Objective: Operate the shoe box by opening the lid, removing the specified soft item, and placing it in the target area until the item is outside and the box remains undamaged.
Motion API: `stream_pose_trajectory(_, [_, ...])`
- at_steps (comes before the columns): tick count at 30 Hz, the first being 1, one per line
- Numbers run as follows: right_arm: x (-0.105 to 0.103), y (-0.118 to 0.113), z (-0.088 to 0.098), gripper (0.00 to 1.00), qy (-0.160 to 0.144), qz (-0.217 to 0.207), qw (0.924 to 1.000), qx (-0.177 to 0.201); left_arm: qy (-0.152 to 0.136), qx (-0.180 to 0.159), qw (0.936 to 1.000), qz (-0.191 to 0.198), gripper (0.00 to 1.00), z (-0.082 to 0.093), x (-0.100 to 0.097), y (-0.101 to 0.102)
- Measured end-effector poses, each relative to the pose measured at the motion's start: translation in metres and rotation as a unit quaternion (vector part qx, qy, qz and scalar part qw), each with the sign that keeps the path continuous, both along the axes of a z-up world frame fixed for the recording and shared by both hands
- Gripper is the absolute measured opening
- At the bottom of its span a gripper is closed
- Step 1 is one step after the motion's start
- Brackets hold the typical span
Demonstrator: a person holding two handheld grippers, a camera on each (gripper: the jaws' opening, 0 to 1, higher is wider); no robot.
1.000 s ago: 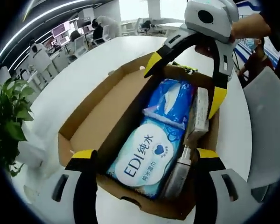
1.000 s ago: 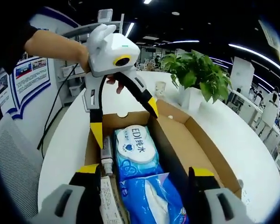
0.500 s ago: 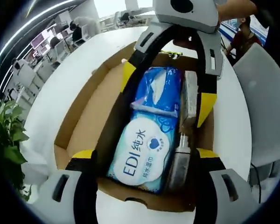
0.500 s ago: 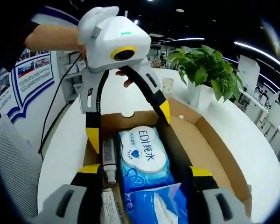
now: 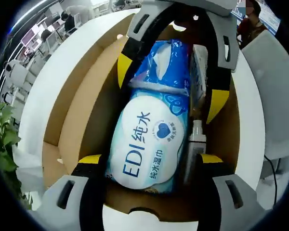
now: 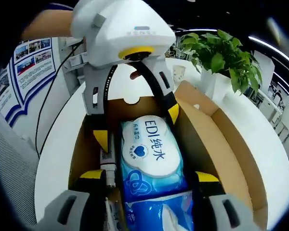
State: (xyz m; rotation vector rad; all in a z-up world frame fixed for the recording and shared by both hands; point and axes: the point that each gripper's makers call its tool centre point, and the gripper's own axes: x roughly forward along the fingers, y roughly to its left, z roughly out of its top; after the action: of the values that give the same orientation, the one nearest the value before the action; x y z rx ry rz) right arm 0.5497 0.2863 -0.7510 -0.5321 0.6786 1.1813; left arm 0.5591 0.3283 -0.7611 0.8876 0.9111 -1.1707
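The shoe box (image 5: 77,120) lay open on the white bench (image 5: 53,62), its lid (image 6: 231,130) folded flat to one side, as both grippers reached in from opposite ends. The left gripper (image 5: 149,161) held its fingers (image 5: 91,161) apart, straddling the near end of the white wet-wipe pack (image 5: 147,144) marked "EDI". The right gripper (image 6: 148,179) likewise stood spread, one finger on each side of the same pack's other end, with a blue tissue pack (image 6: 159,214) lying lower between them. A slim spray bottle (image 5: 195,144) lay wedged just outside the pack, by one left finger (a tight fit). With the lid step apparently done, removal looked to be in hand: the next move likely called for closing on the soft pack without snagging the bottle or the cardboard wall.
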Motion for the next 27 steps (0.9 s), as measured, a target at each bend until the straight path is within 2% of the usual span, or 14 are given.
stream_pose_trajectory(2, [0.001,0.001,-0.005,0.71,0.002,0.003,1.0,-0.007,0.003,-0.014,0.9998,0.016,0.69,0.001,0.004,-0.001])
stream_pose_trajectory(5, [0.002,0.003,-0.011,0.71,0.004,0.007,0.9999,-0.013,-0.002,-0.014,0.9998,0.011,0.64,0.0,0.007,0.0])
stream_pose_trajectory(12, [0.006,0.006,-0.015,0.67,0.009,-0.001,0.9999,-0.008,0.004,-0.03,0.9995,0.002,0.64,0.0,0.007,-0.001])
stream_pose_trajectory(17, [0.011,0.01,-0.016,0.63,0.008,-0.002,1.0,-0.005,0.002,-0.036,0.9993,-0.015,0.63,0.0,0.007,-0.002])
stream_pose_trajectory(22, [0.01,0.015,-0.018,0.62,0.005,0.009,0.9999,-0.008,-0.009,-0.031,0.9982,-0.051,0.62,0.0,0.005,-0.001])
stream_pose_trajectory(27, [0.011,0.016,-0.021,0.61,-0.005,0.018,0.9997,-0.017,-0.004,-0.024,0.9977,-0.063,0.61,0.0,0.006,-0.003])
